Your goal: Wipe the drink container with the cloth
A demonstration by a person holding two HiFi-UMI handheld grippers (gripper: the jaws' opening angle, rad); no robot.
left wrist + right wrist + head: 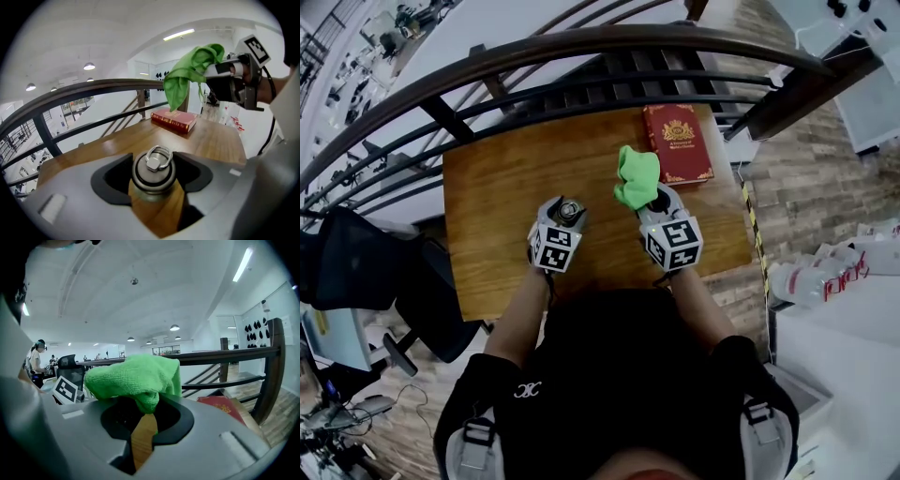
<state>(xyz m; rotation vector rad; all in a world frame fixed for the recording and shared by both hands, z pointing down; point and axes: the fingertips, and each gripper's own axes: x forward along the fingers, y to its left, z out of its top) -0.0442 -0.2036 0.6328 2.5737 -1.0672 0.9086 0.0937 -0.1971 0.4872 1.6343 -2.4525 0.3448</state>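
A metal drink bottle with a ring on its cap is clamped upright between the jaws of my left gripper. In the head view the bottle's cap shows at the tip of the left gripper, over the wooden table. My right gripper is shut on a bright green cloth, held up just right of the bottle and apart from it. The cloth bunches over the right gripper's jaws. From the left gripper view the cloth hangs from the right gripper above the table.
A red hardcover book lies at the table's far right corner. A dark curved railing runs behind the table's far edge. An office chair stands left of the table. Plastic bottles lie on a white surface at the right.
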